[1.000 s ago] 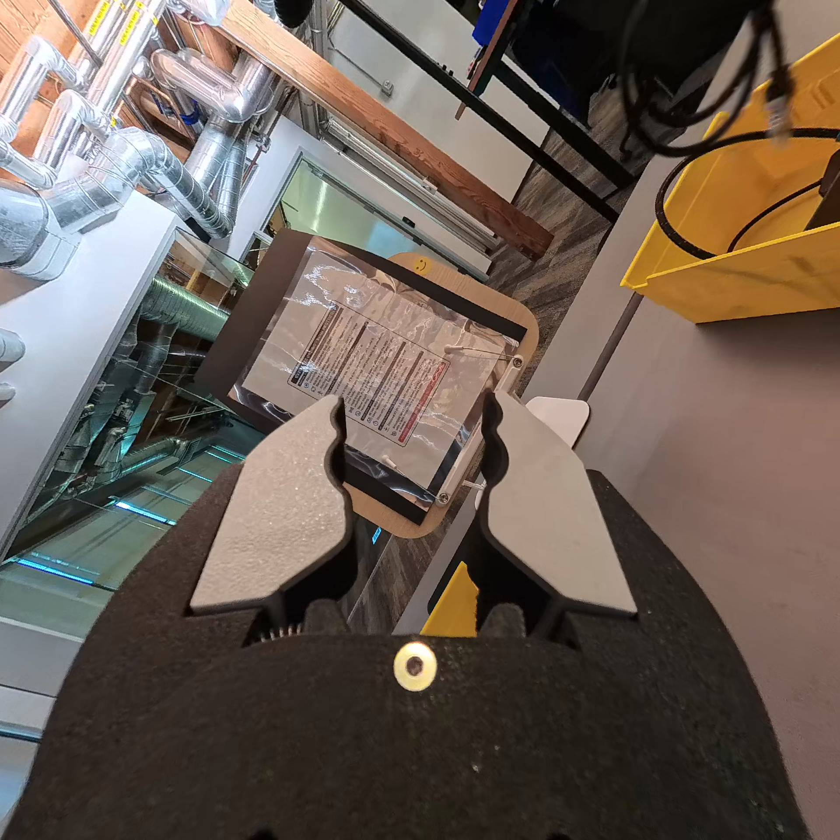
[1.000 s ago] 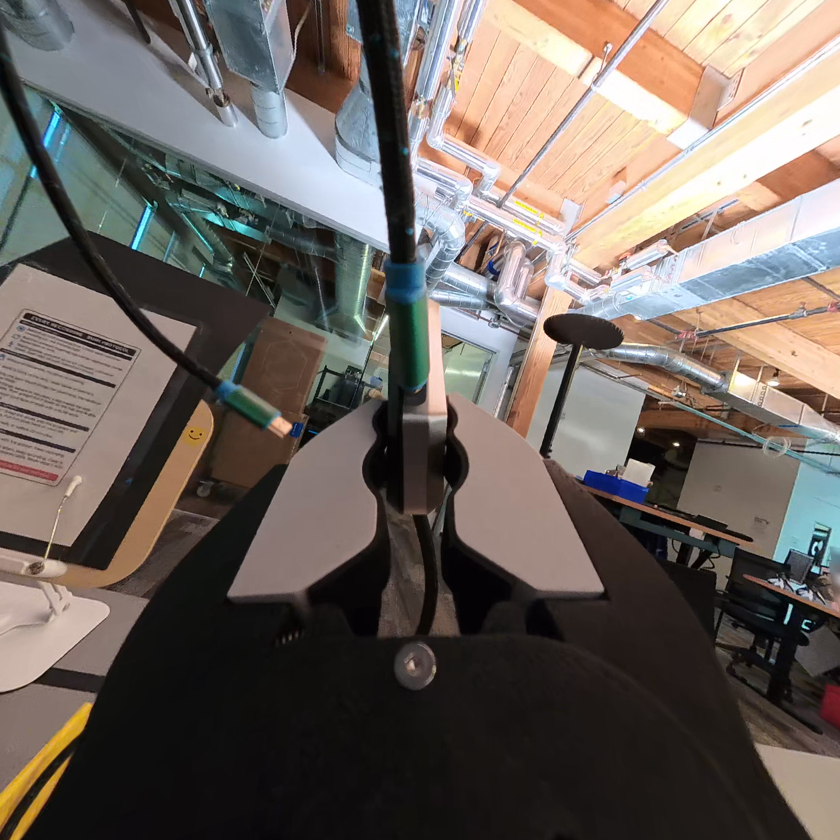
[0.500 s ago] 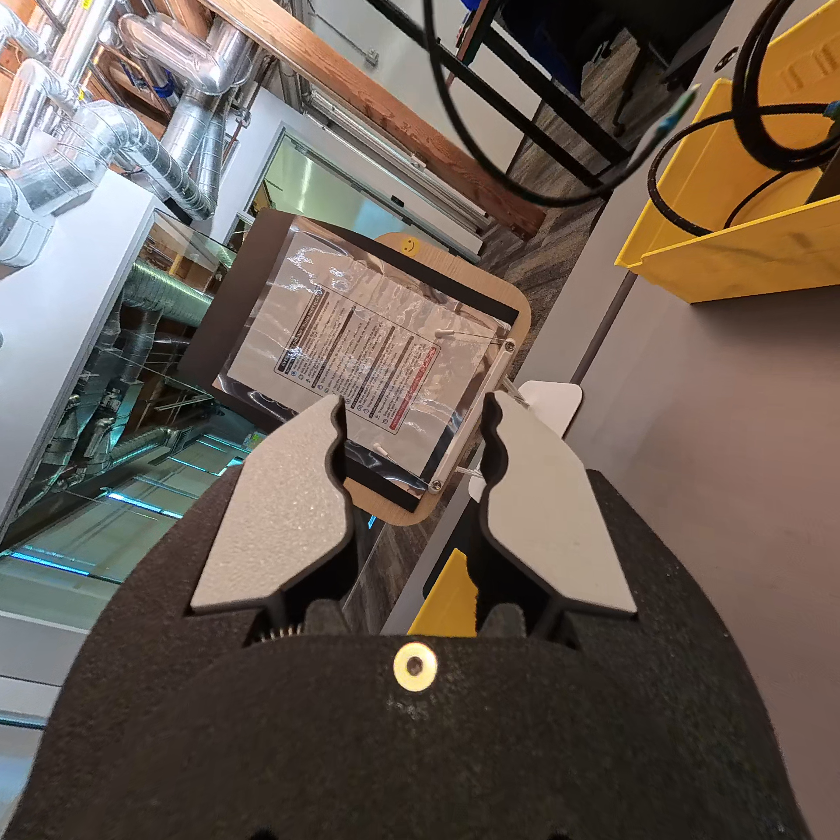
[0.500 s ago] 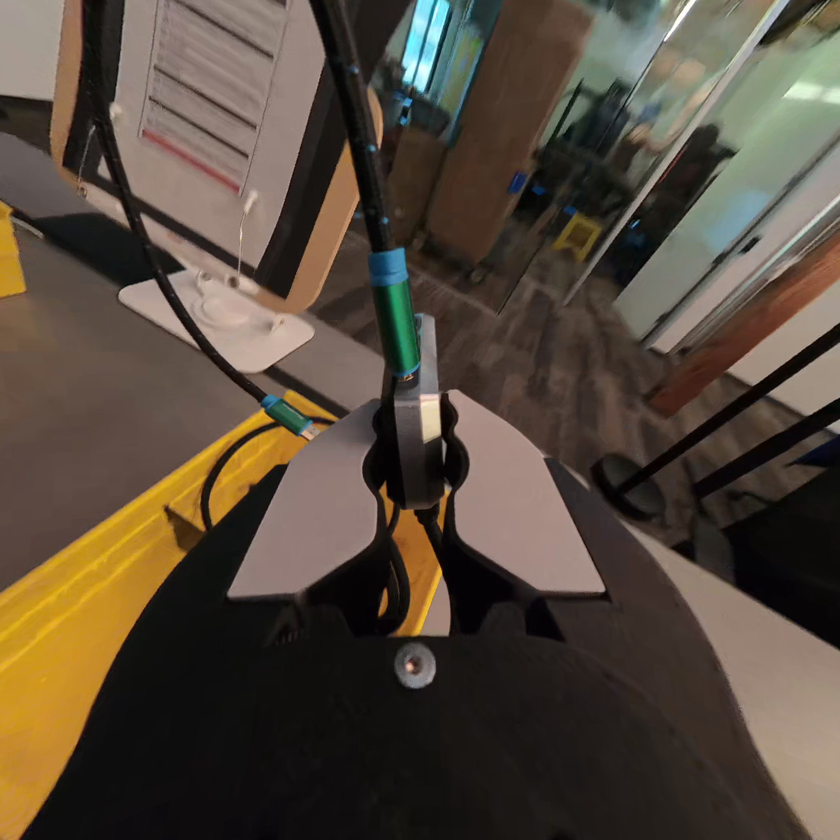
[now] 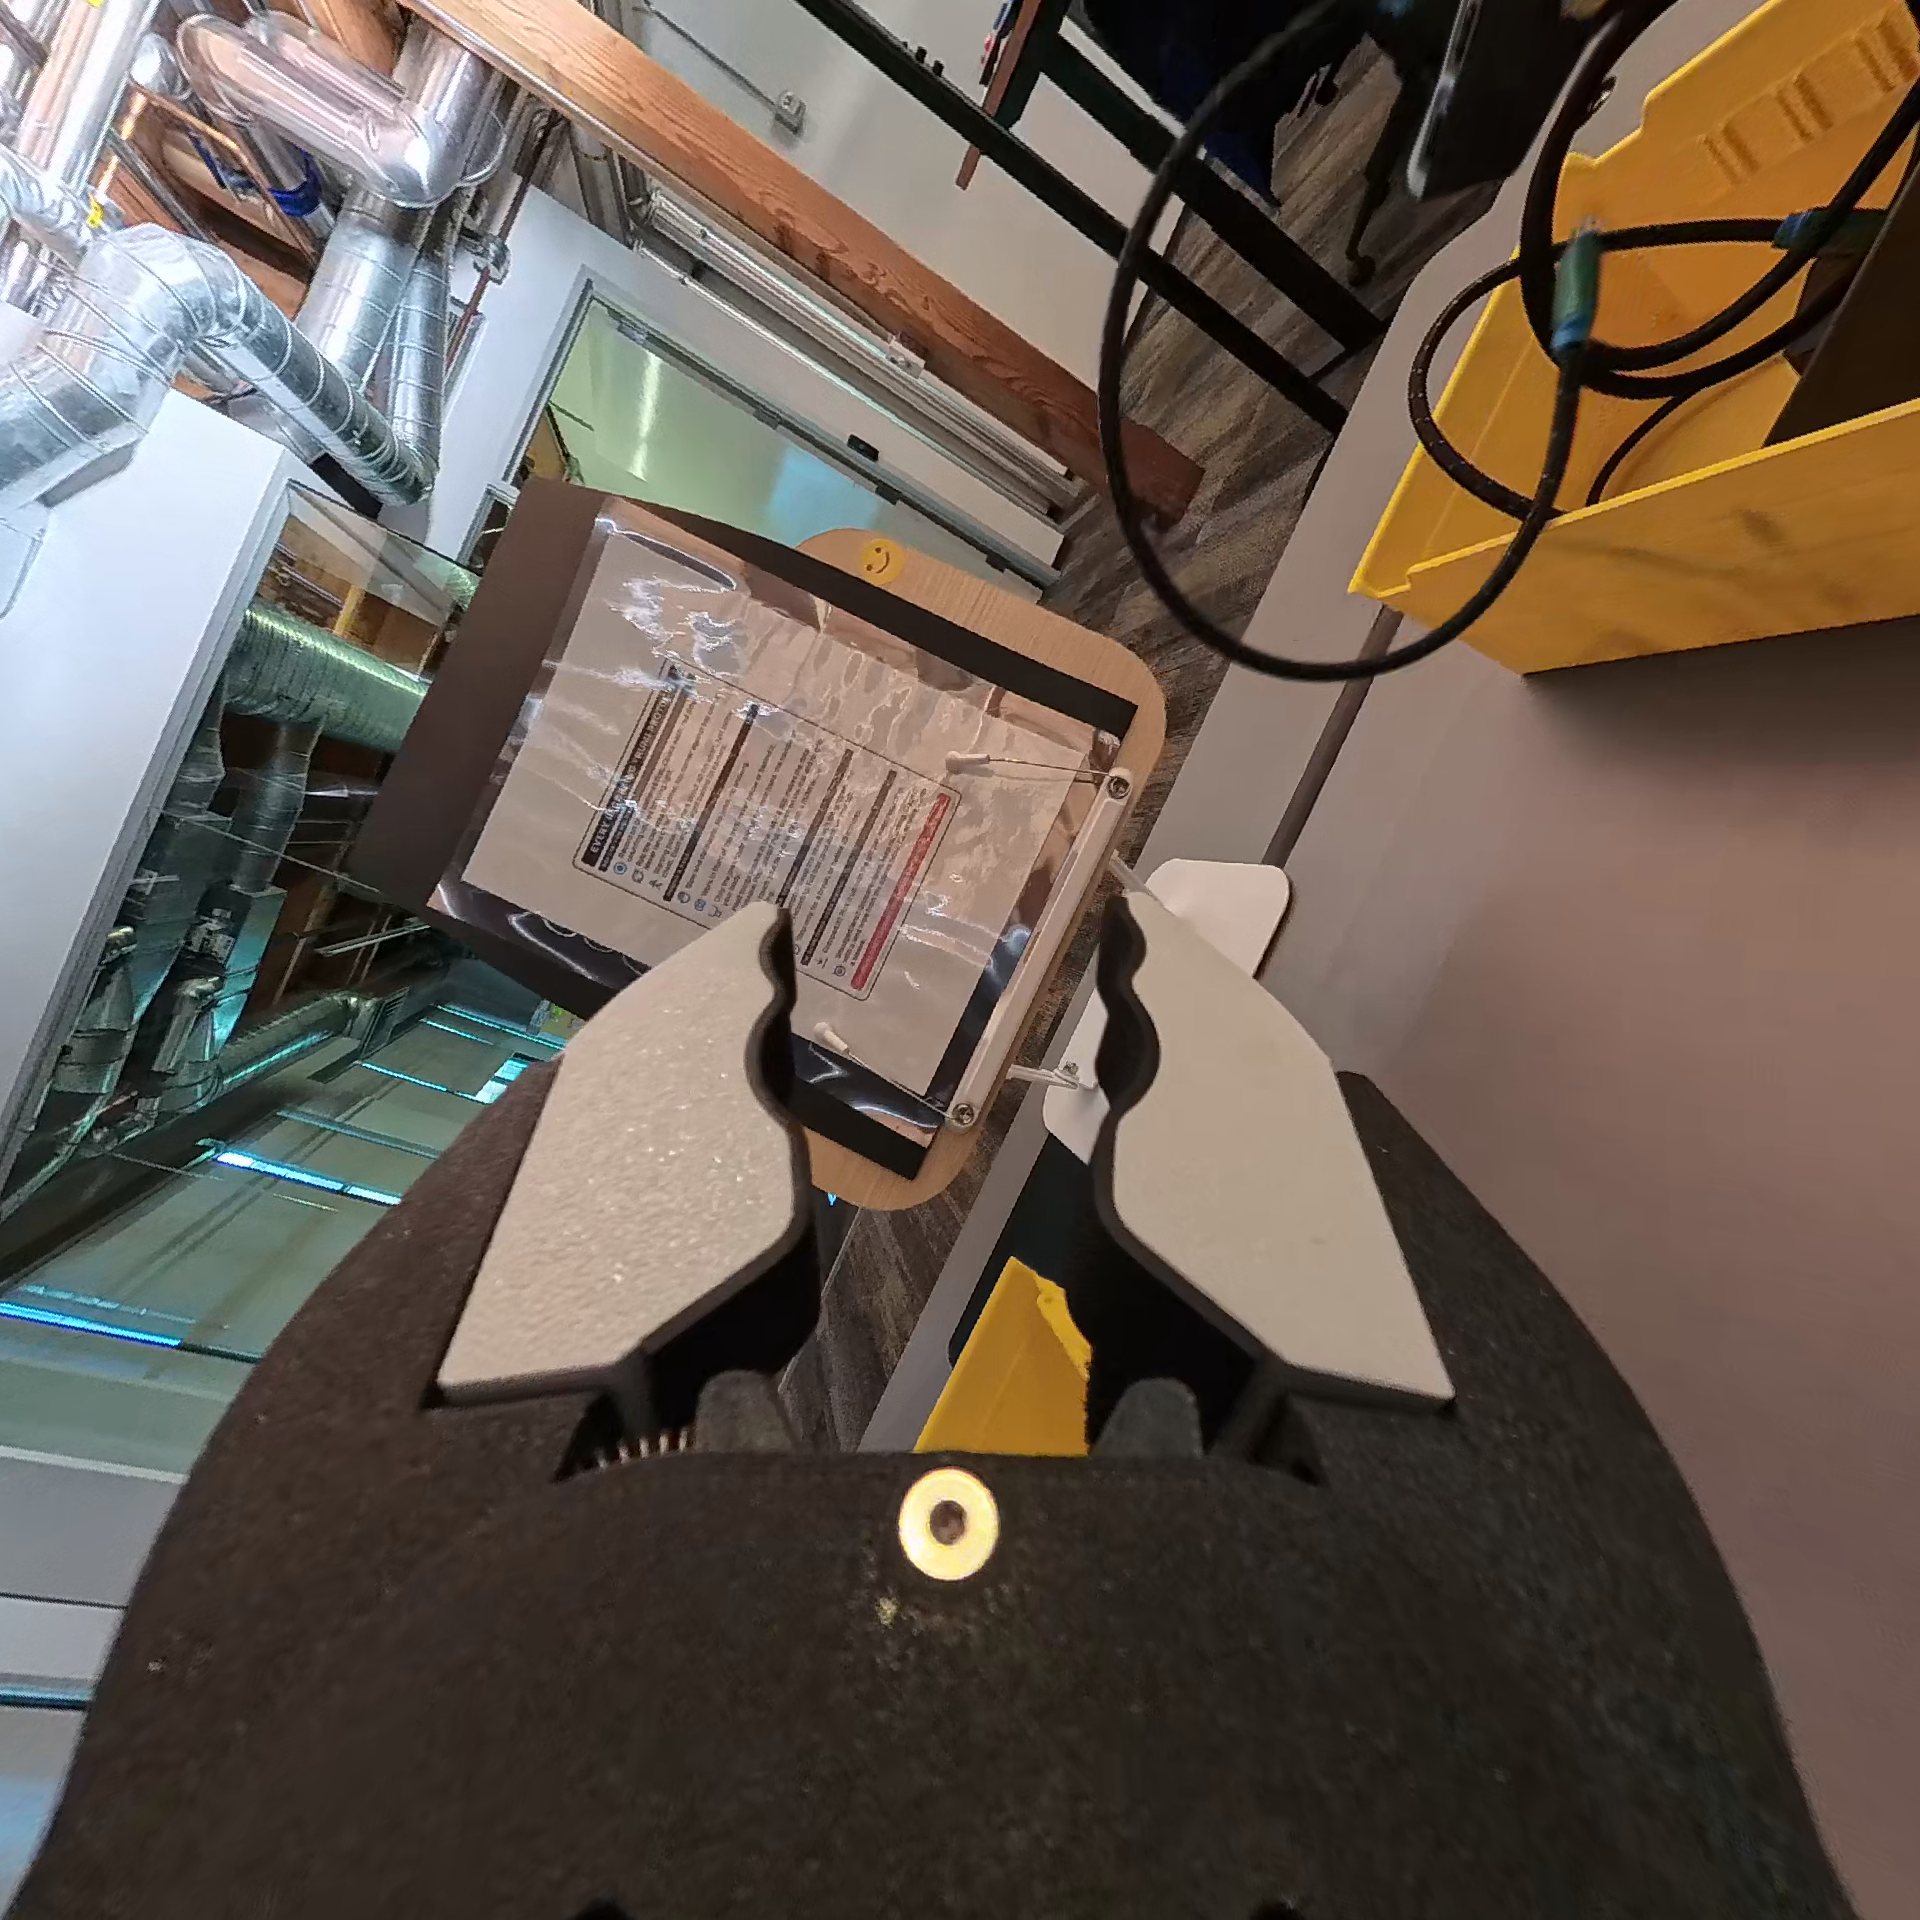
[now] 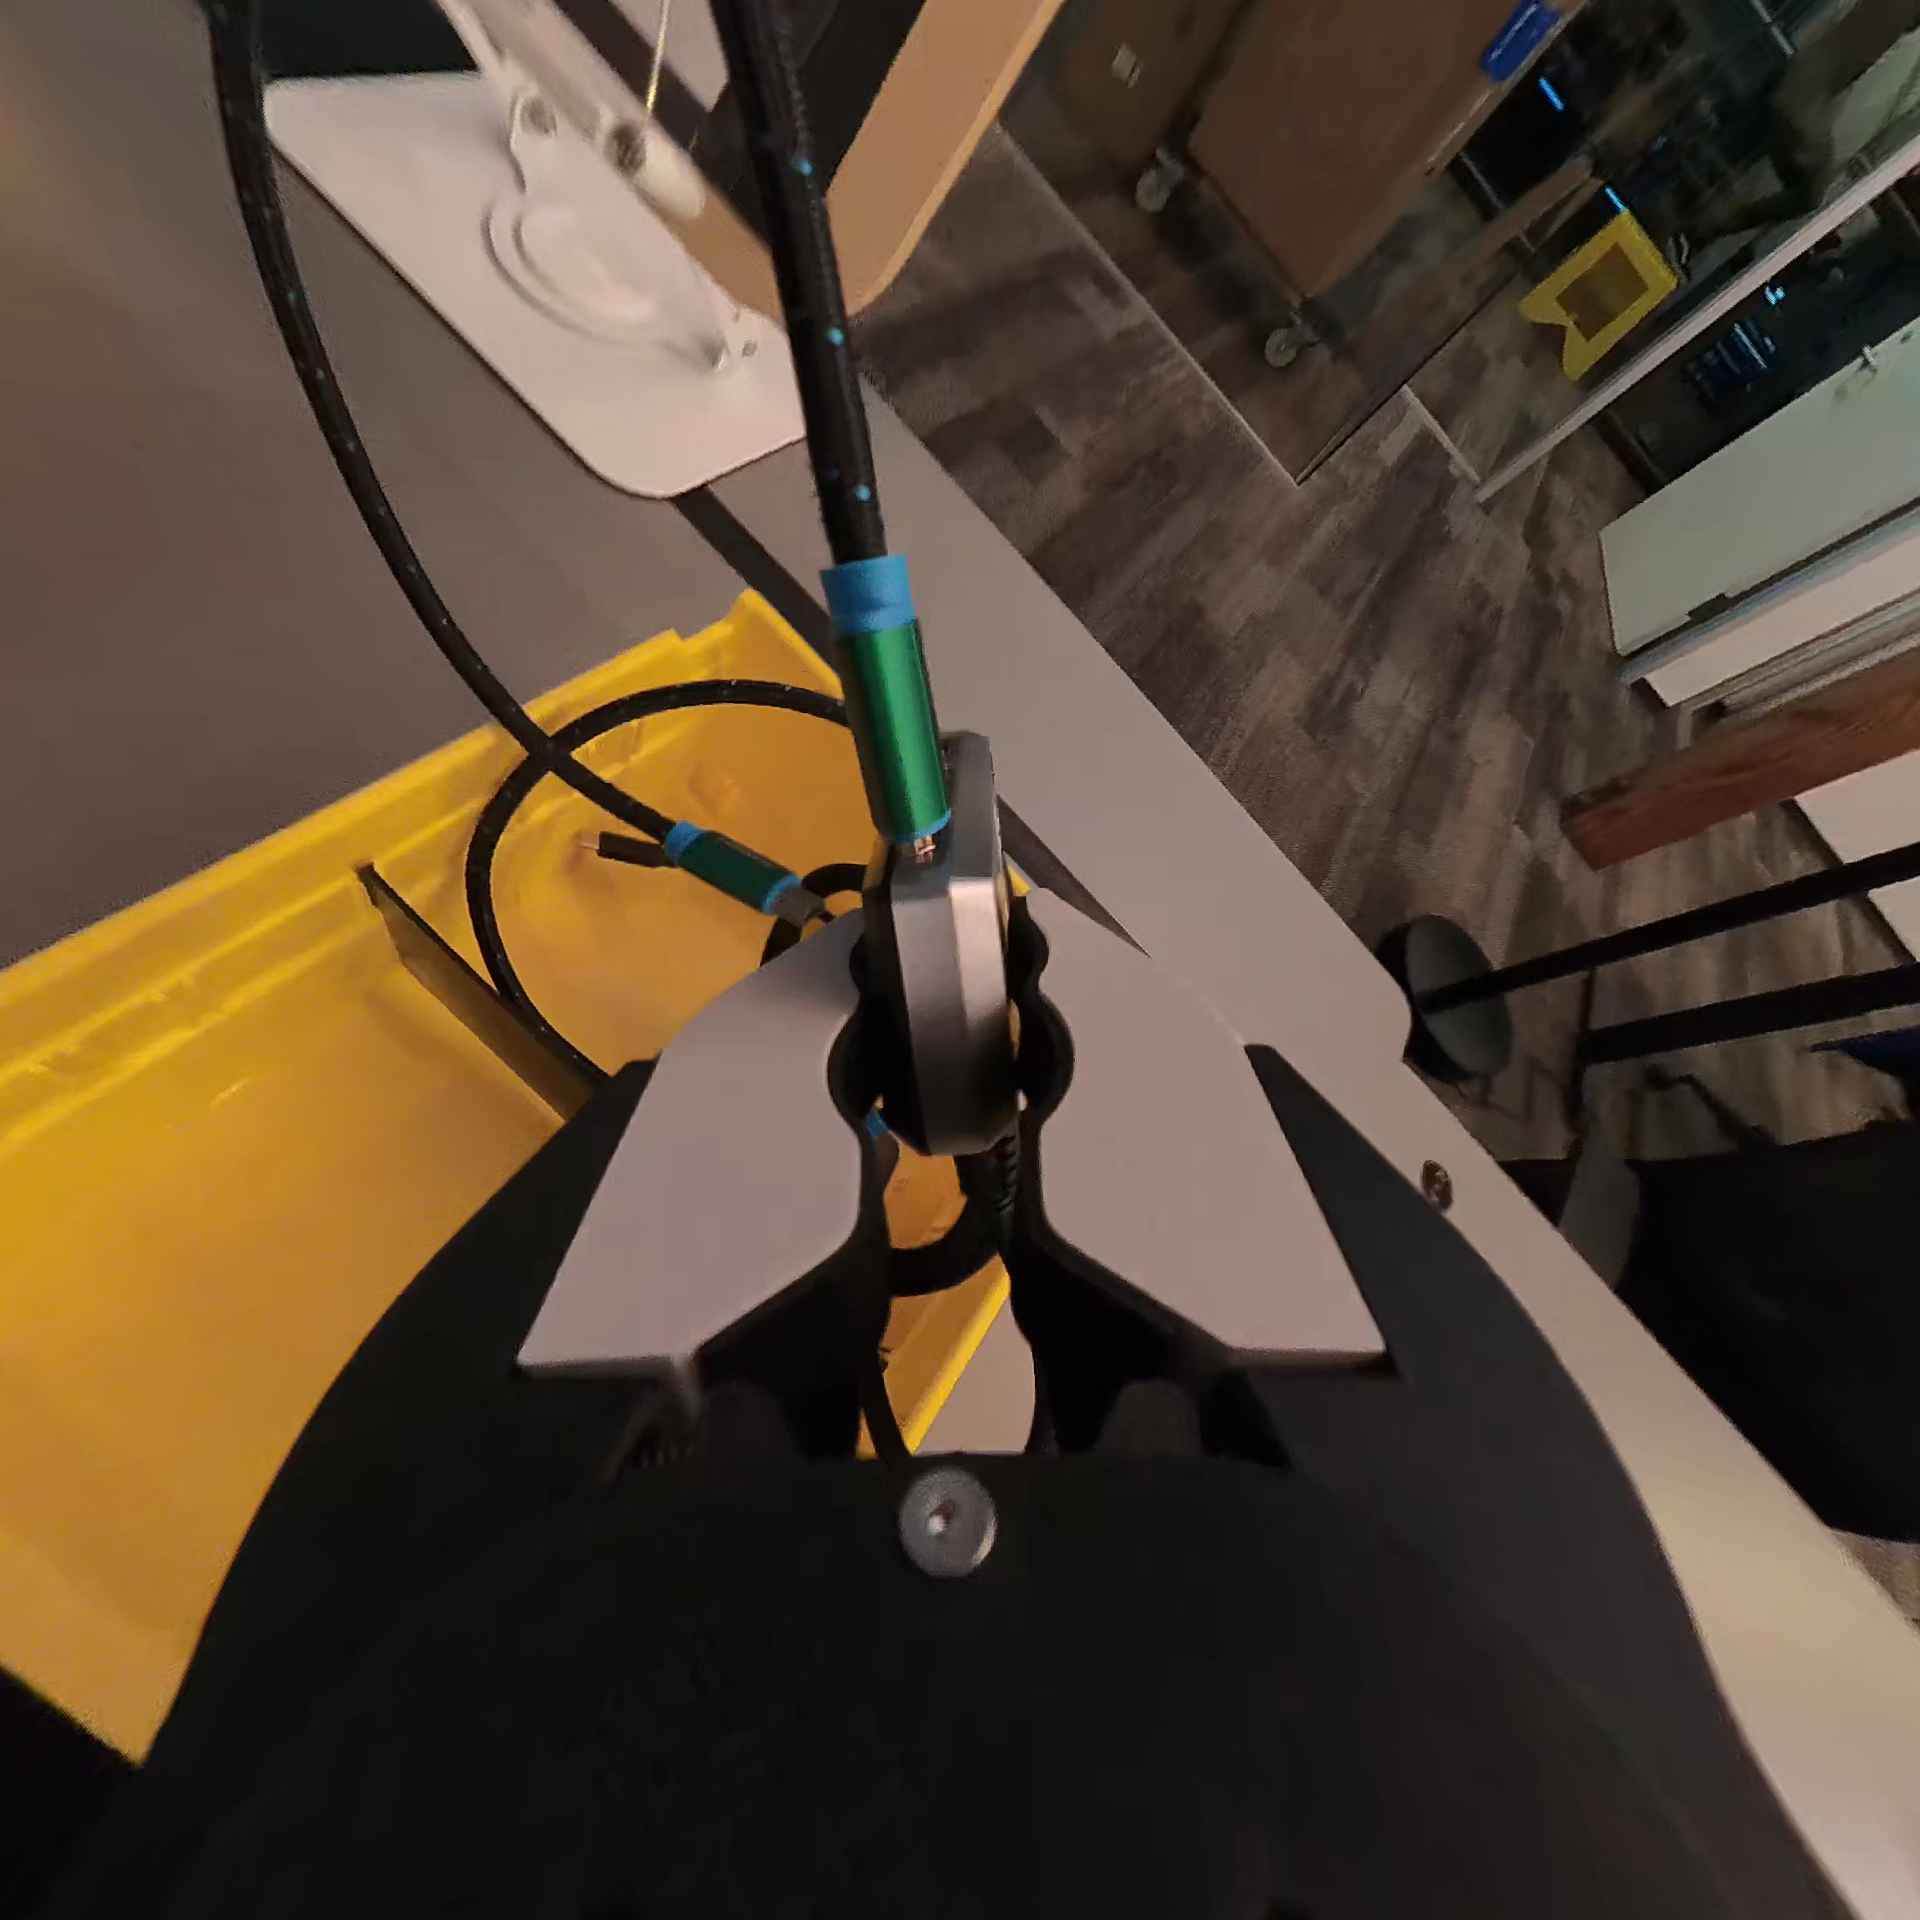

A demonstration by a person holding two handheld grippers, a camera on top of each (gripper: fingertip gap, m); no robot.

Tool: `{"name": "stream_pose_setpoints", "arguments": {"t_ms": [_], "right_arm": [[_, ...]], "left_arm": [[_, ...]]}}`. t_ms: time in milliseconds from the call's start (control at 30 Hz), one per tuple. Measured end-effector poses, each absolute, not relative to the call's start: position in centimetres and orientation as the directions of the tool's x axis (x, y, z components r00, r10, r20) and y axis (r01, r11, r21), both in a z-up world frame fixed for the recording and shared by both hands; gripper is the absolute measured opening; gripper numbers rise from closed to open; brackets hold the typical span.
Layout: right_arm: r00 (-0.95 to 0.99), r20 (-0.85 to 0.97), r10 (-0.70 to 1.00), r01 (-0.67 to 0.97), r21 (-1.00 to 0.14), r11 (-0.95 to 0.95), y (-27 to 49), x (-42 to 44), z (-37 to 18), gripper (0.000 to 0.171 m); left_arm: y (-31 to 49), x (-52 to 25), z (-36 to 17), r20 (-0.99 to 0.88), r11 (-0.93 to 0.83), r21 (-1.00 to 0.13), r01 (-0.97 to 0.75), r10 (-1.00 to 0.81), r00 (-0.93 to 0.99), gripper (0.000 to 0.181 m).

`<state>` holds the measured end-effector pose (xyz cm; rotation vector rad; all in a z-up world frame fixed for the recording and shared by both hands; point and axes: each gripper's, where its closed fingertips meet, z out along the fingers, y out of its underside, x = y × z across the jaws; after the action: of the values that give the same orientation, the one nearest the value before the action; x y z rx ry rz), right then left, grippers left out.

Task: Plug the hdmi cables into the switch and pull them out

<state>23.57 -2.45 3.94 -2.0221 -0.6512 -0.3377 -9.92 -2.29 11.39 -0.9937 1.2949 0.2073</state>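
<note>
**Grey switch clamped in the right gripper, one cable seated**

Grey metal marks the switch (image 6: 951, 997), a thin slab held edge-on between the closed jaws of the right gripper (image 6: 948, 1023), above the yellow bin (image 6: 260, 1091). One green-shelled plug (image 6: 896, 732) with a blue collar stands in a port on the switch's upper edge; its black braided cable (image 6: 821, 312) rises out of view. A second green plug (image 6: 727, 860) hangs loose over the bin, close beside the switch, unplugged. The left gripper (image 5: 945, 997) stands open and empty, well apart from the bin, pointing at a wooden board (image 5: 1127, 707) that carries a printed sheet under glossy film; its writing is not reproduced. No brand mark is legible on switch or plugs.

Handling, as judged: the switch looks light and rigid, its smooth faces likely slippery, so a grip across the flat faces suits it. The braided cables appear stiff and springy, liable to tug sideways; each is best taken by its hard green shell, not the cord.
</note>
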Motion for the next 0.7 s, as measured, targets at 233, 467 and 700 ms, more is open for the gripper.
{"name": "stream_pose_setpoints", "arguments": {"t_ms": [233, 467, 700], "right_arm": [[0.723, 0.557, 0.408, 0.691, -0.584, -0.427, -1.5, 21.3, 1.6, 0.023], [0.732, 0.555, 0.395, 0.681, -0.608, -0.407, -1.7, 21.3, 2.4, 0.023], [0.748, 0.542, 0.384, 0.663, -0.643, -0.384, -2.2, 21.7, 3.2, 0.023]], "left_arm": [[-2.2, -9.6, 10.9, -0.87, 0.59, -0.488, -0.643, -0.394, 0.298, 0.055], [-1.9, -8.7, 9.6, -0.829, 0.558, -0.542, -0.628, -0.478, 0.29, 0.055], [-0.3, -2.2, 4.9, -0.365, 0.267, -0.915, -0.302, -0.865, 0.345, 0.043]]}}
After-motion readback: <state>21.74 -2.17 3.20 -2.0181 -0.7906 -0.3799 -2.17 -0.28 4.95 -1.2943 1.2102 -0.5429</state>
